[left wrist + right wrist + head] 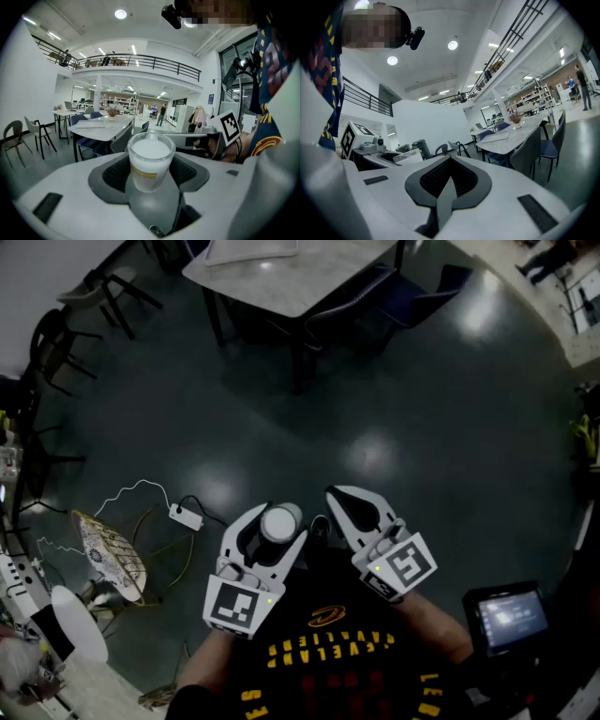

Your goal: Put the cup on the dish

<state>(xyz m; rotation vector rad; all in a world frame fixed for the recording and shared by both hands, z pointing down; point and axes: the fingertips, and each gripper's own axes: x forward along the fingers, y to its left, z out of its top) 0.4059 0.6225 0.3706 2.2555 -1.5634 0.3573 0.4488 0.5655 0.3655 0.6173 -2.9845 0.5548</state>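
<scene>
A small frosted glass cup [149, 159] with a white top and a yellow band stands upright between the wide-set jaws of the left tool [272, 526], whose dark pads press on its sides. It is held in the air close in front of the person's black shirt with yellow lettering [328, 652], above the dark glossy floor [422, 427]. Just beside it, the right tool [449, 178] has its jaws closed together on nothing. A white-topped desk [281, 282] with dark chairs stands well apart.
</scene>
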